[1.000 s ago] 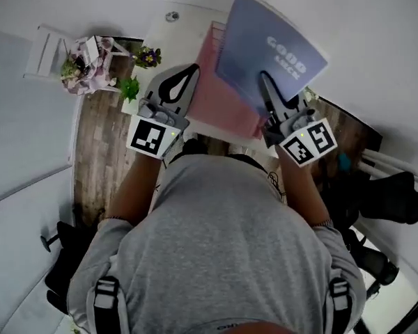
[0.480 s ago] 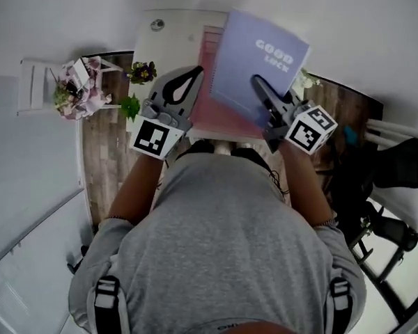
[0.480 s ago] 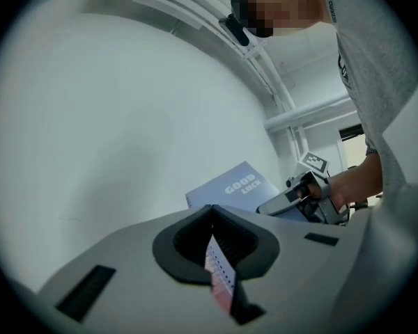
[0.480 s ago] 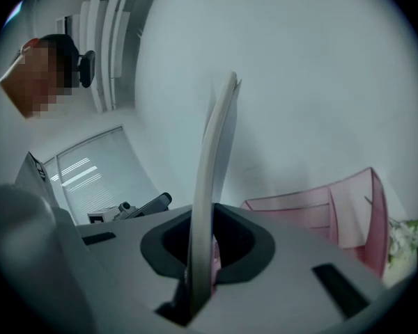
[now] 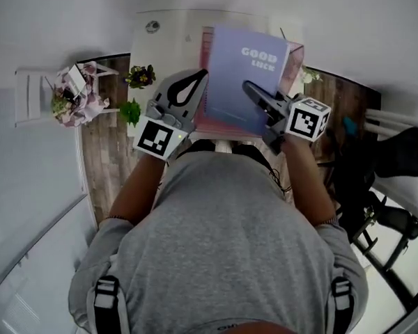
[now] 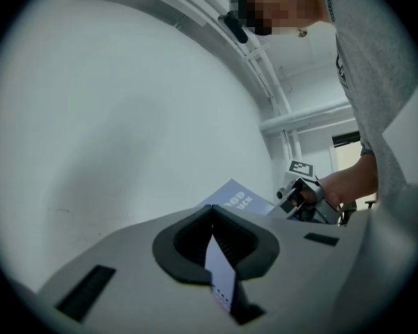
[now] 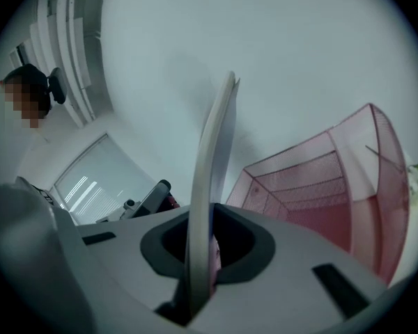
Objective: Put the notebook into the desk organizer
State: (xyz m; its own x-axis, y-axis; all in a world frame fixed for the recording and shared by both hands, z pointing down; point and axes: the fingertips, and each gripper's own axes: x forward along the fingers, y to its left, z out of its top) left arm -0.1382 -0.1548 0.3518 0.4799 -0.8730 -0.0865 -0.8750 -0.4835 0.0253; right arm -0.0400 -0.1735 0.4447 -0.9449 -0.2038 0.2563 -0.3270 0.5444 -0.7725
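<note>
Two grips noted: left hand-held gripper and right hand-held gripper pinched on notebook. If skewed, its corner could be caught on the mesh desk organizer rim.

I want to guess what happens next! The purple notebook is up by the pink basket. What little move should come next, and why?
Probably lower the notebook edge first into the pink mesh organizer. The right gripper is shut on it, the notebook stands nearly upright, and the organizer's open top lies just beside it, so a short move down should slide it in.
</note>
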